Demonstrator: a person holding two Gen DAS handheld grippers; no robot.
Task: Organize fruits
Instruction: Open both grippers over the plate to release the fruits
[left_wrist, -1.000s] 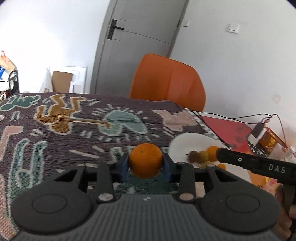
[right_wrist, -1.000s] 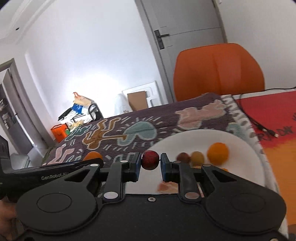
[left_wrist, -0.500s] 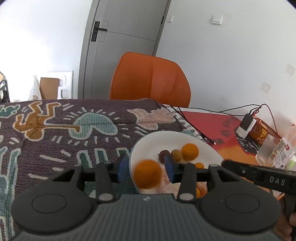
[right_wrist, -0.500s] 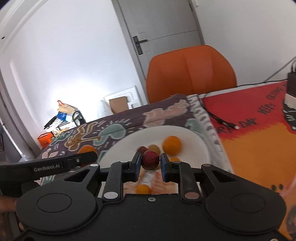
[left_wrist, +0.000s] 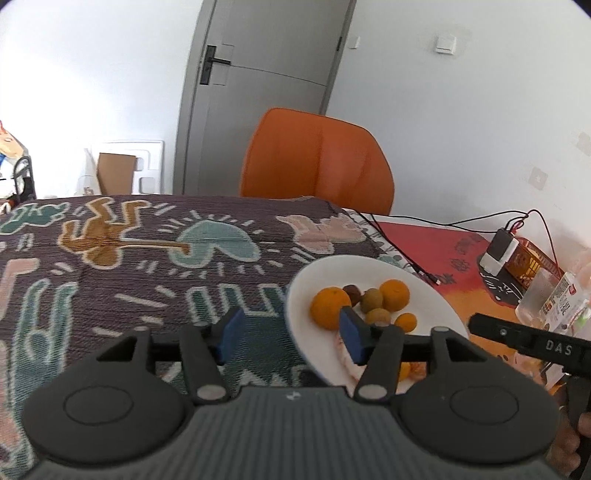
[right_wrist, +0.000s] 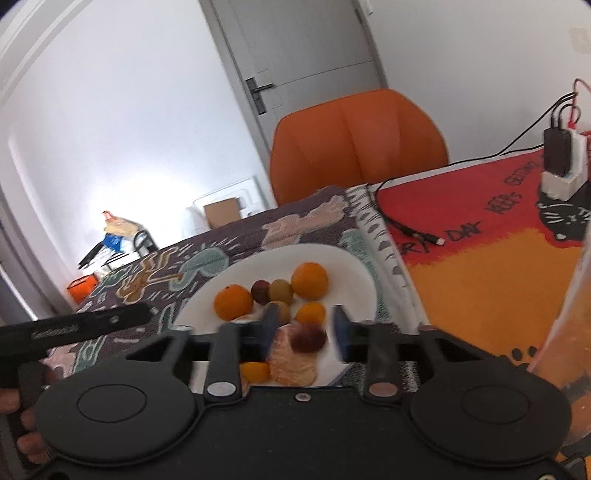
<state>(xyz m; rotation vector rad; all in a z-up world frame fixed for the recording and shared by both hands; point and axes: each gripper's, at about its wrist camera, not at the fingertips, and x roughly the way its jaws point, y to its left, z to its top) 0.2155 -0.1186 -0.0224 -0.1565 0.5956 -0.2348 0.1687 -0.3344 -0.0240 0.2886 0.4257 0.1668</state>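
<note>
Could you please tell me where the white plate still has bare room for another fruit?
The white plate is bare along its far rim and right edge, beyond the far orange. The middle and near side are crowded: oranges, plums, peeled segments.

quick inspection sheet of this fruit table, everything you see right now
surface: patterned cloth beside a red and orange mat
job's things: white plate holding oranges, small green-brown fruits, a dark red fruit and a peeled citrus piece
clutter: plastic cup, labelled packet
grippers: left gripper open, empty; right gripper open above the dark red fruit
cables: black cable across the mat; charger block with red and black leads
surroundings: orange chair, grey door, cardboard box
</note>
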